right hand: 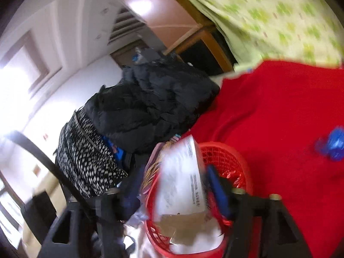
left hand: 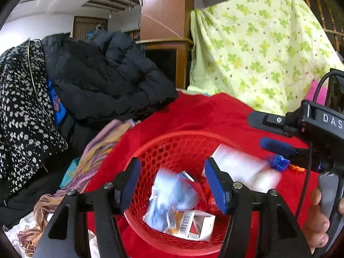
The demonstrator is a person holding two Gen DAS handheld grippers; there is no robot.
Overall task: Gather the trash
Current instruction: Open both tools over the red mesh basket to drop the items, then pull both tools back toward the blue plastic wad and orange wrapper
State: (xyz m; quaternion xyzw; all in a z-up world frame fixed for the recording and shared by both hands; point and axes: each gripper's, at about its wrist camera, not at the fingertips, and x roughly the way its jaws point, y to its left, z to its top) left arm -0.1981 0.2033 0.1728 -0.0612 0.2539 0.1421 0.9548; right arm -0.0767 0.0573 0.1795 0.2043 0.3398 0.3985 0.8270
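A red mesh basket (left hand: 172,150) sits on a red blanket (left hand: 215,116). In the left wrist view my left gripper (left hand: 172,185) is open above it, and a blurred blue-white wrapper (left hand: 172,195) lies between the jaws over a barcoded carton (left hand: 193,225) in the basket. My right gripper (left hand: 273,157) comes in from the right. A white box (left hand: 240,167) is at its tips, over the basket. In the right wrist view the right gripper (right hand: 174,185) has this white box (right hand: 182,185) between its fingers above the basket (right hand: 232,157). The view is blurred.
A pile of dark coats (left hand: 103,75) and a black-and-white spotted garment (left hand: 23,111) lies left of the basket. A striped scarf (left hand: 94,157) trails beside it. A green clover-print sheet (left hand: 264,49) covers something behind. A blue scrap (right hand: 333,144) lies on the blanket.
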